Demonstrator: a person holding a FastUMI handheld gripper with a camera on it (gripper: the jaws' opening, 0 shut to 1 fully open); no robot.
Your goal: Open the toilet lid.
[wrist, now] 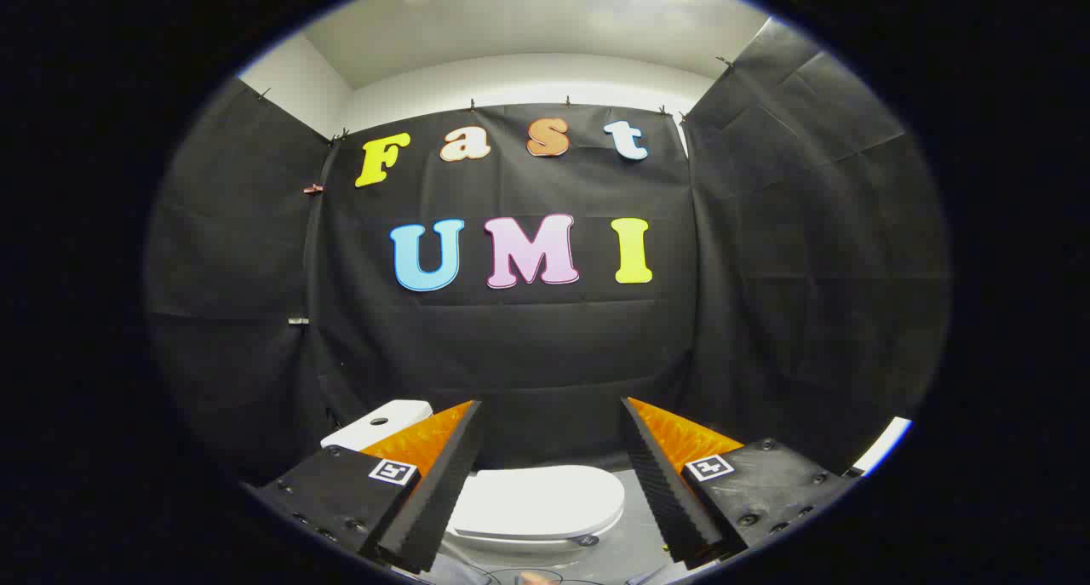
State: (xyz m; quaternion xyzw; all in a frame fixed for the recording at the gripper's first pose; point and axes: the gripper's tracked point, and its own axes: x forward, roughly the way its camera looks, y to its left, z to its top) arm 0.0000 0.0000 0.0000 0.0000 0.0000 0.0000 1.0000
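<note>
From where I sit, the gripper (pixel 551 410) hangs in free air with its two fingers spread wide and nothing between them. Its tips stand against the black cloth wall (pixel 545 346) of the booth, touching nothing.

The toilet lid (pixel 538 500) lies below and beyond the fingers, showing in the gap between them, a little nearer the left finger than the right. It is down, flat on the bowl, and its rounded end points to the right. Under it I can see the edge of the seat or bowl rim (pixel 519 537) as a thin pale band; I cannot tell which of the two it is. The lid is well apart from both fingers.

Behind the left finger, partly hidden by it, sits the white tank (pixel 375 423) with a dark round button on its top.

The toilet stands on a grey floor (pixel 626 547), which reaches back to the foot of the cloth wall.
</note>
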